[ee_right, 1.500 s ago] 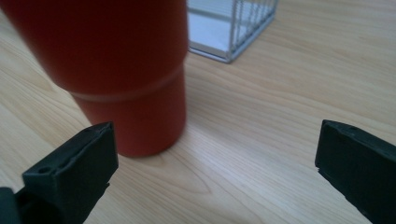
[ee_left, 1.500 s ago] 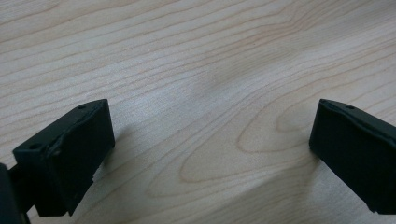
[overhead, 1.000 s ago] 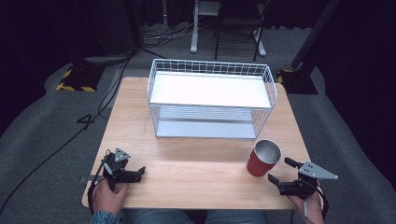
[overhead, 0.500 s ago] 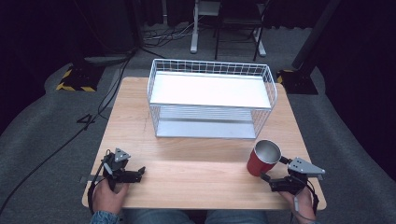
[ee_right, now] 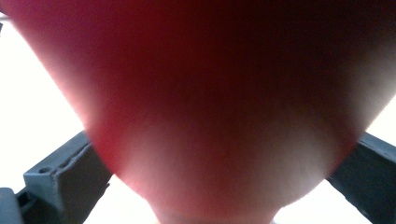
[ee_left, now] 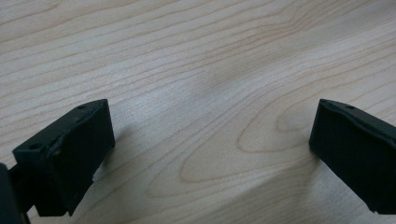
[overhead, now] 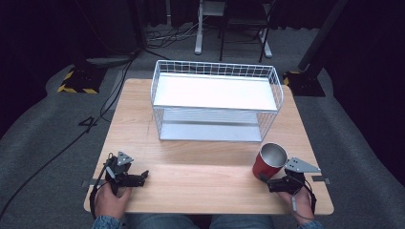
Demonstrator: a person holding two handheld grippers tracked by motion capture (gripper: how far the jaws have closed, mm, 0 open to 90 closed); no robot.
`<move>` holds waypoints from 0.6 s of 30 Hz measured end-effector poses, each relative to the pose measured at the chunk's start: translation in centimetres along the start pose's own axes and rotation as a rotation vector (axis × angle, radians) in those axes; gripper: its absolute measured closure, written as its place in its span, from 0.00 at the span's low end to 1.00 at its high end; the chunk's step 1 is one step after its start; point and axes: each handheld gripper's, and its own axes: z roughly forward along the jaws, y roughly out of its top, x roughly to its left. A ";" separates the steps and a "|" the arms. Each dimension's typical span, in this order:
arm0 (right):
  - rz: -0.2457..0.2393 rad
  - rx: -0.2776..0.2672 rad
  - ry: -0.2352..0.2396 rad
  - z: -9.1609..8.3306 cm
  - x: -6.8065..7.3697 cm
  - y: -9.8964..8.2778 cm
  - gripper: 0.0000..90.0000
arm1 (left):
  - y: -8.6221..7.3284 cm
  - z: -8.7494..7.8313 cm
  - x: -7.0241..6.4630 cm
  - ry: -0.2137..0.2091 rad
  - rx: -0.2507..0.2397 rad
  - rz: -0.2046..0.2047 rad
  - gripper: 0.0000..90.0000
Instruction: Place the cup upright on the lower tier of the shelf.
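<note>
Red metal cup (overhead: 269,162) with silver interior stands on the wooden desk (overhead: 200,162) near the white wire basket (overhead: 217,98), between my right tool's (overhead: 265,181) spread jaws; my left tool (overhead: 143,177) rests released.

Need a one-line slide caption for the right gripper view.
Red cup between the right hand-held gripper jaws, one jaw at each side.

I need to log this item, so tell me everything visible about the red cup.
The red cup has a silvery inside and looks like metal. It stands upright and open on the wooden table, at its near right, in front of the wire basket. The right gripper has its jaws on either side of the base; contact is unclear.
</note>
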 end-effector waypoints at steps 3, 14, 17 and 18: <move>-0.004 0.014 -0.006 0.3 0.1 0.2 0.01 | 0.0 0.0 0.0 0.000 -0.001 0.000 0.00; -0.010 0.037 0.004 0.7 0.1 0.3 0.18 | 0.0 0.0 0.0 -0.001 0.000 0.000 0.00; -0.007 0.038 0.000 0.7 0.1 0.3 0.19 | 0.0 0.0 0.0 -0.001 -0.001 0.000 0.00; -0.007 0.038 -0.001 0.7 0.1 0.3 0.19 | 0.0 0.0 0.0 0.000 -0.001 0.000 0.00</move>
